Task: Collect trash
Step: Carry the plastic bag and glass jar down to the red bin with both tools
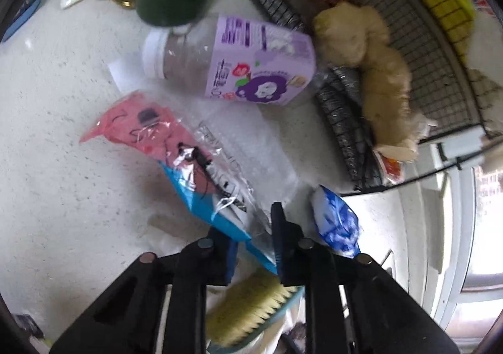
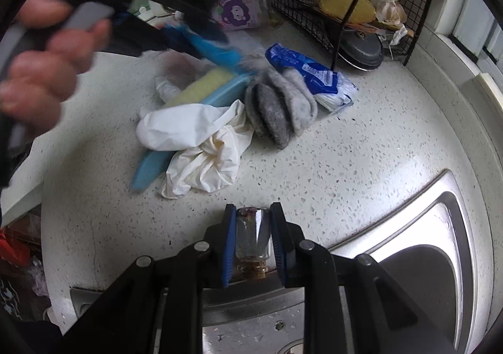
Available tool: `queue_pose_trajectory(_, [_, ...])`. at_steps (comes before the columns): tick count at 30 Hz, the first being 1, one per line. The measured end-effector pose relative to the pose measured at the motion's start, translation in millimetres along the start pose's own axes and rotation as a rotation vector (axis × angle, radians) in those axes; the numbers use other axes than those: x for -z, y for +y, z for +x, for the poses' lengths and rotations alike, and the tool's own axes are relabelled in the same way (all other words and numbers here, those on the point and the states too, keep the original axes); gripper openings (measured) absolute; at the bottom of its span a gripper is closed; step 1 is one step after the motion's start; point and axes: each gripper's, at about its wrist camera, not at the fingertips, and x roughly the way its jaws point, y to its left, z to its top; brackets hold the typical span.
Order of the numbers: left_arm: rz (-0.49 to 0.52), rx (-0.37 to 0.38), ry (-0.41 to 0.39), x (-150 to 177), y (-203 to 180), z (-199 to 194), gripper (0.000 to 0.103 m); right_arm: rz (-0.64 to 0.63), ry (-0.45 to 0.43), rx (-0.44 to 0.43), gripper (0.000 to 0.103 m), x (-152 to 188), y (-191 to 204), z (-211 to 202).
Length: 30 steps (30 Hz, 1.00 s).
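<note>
Wrappers (image 1: pixel 176 146), speckled white countertop (image 2: pixel 330 149), steel sink (image 2: pixel 440 228)

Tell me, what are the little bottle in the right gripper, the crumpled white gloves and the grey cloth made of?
The small bottle looks like clear glass: see-through with sharp bright highlights, and what seems a cork stopper. The white gloves look like thin latex or similar rubber: smooth, matte, limp folds. The grey cloth looks like fuzzy felt or fleece, with soft, hazy edges. The right gripper clamps the bottle.

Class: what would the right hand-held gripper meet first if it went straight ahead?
Probably the crumpled white glove, though depth is unclear. The right hand-held gripper is shut on a small glass bottle, above bare countertop.
</note>
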Motion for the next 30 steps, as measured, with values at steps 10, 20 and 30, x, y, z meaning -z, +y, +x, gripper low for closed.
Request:
queue_pose_trajectory(10, [0.129, 0.054, -0.074, 29.4, 44.0, -83.9, 0.014, 0.049, -0.04, 0.058, 0.02, -12.6, 9.6, -34.0])
queue_pose_trajectory(20, [0.302, 0.059, -0.044, 108.0, 96.4, -154.3, 0.014, 0.058, -0.082, 0.047, 0.02, -5.8, 74.7, -77.1])
queue_pose_trajectory(30, [0.449, 0.077, -0.028, 206.2, 166.3, -231.9, 0.014, 0.059, -0.132, 0.078, 0.02, 37.8, 181.3, -119.5])
